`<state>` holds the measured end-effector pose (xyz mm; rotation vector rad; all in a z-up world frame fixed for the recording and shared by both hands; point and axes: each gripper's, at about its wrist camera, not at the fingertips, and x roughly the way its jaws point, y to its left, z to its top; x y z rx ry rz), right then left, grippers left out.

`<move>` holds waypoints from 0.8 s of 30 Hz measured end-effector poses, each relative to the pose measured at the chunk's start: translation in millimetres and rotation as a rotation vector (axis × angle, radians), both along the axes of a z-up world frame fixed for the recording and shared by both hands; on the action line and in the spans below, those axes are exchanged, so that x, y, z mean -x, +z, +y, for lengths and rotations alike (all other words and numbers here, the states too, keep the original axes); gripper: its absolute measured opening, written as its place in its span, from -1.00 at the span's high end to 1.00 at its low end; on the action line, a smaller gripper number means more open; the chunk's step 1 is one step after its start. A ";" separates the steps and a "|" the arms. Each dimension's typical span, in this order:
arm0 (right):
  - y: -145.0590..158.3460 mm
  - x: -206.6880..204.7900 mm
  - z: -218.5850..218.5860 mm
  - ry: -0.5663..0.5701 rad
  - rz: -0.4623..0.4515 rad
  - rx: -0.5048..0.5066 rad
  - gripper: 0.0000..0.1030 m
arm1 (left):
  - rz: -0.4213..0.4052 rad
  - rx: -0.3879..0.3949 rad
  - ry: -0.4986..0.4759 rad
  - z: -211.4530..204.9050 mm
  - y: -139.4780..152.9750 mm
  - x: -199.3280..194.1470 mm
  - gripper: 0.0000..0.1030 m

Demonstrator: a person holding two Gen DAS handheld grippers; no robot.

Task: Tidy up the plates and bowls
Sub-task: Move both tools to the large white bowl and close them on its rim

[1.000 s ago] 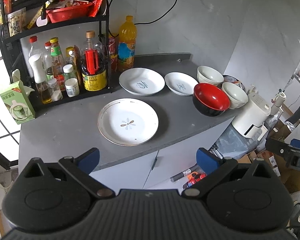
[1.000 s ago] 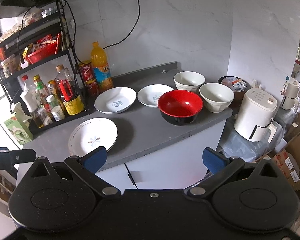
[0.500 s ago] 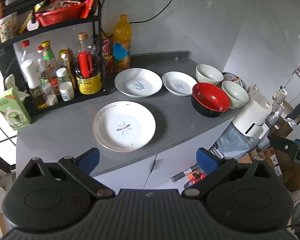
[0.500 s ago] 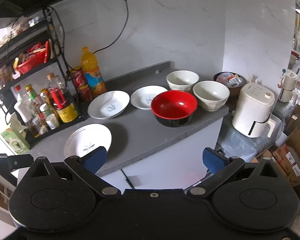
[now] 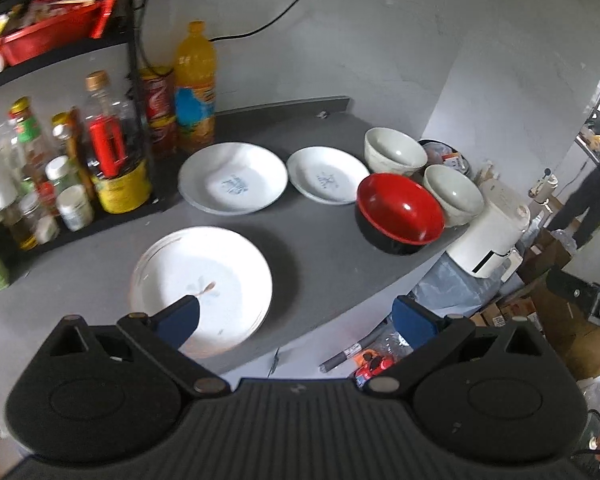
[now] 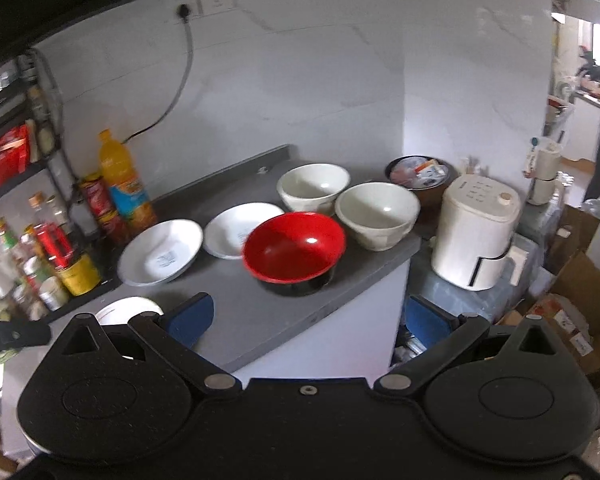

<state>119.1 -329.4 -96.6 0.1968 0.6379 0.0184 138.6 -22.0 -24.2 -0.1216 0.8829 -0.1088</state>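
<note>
Large white plate with a faint flower motif [image 5: 204,284] flat on the grey counter [image 5: 324,264], at the near edge, just ahead of the left claw [image 5: 296,316] and toward its 10 o'clock; left blue fingertip [image 5: 180,318] overlapping the plate's near rim in view, contact impossible to tell. Left claw spread wide, holding nothing, right fingertip out past the counter edge over the floor clutter. From that plate at 12 o'clock, a second white plate with blue mark [image 5: 233,178]; at 1 o'clock, a smaller white plate [image 5: 327,176], rims just beside each other. Further at 2 o'clock, red bowl with black outside [image 5: 400,213], with two cream bowls behind it: one at the back [image 5: 395,156], one at the counter's right end [image 5: 452,196], near the red bowl. Right claw [image 6: 308,318] likewise spread wide and empty, hovering off the counter's front edge; red bowl at its 12 o'clock, nearest of the dishes, flower plate only partly seen at its 9 o'clock behind the left fingertip. Rack of bottles and jars [image 5: 60,168] at 9 o'clock of the plates, orange drink bottle [image 5: 194,88] against the wall, white appliance [image 6: 478,232] beyond the counter's right end.
</note>
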 end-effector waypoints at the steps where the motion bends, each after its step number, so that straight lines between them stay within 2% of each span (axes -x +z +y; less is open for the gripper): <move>1: -1.0 -5.0 -1.2 -0.013 0.002 0.009 -1.00 | 0.001 0.009 -0.005 -1.1 -0.5 -7.9 -0.98; 4: -1.5 -19.2 -5.3 -0.046 -0.008 0.026 -1.00 | -0.004 0.043 -0.046 -6.3 -0.1 -36.4 -0.98; 10: -0.8 -50.8 -13.5 -0.164 0.015 0.014 -1.00 | -0.020 0.047 -0.118 -17.4 2.8 -89.0 -0.98; 14: -1.2 -62.4 -20.8 -0.224 0.016 -0.001 -1.00 | -0.041 -0.004 -0.160 -25.8 2.4 -118.6 -0.98; 20: -8.9 -74.3 -37.4 -0.308 0.053 -0.041 -1.00 | -0.009 0.015 -0.206 -38.6 -6.2 -151.0 -0.98; 24: -11.2 -78.0 -43.7 -0.319 0.038 -0.022 -1.00 | 0.015 0.043 -0.219 -49.6 -12.0 -164.8 -0.98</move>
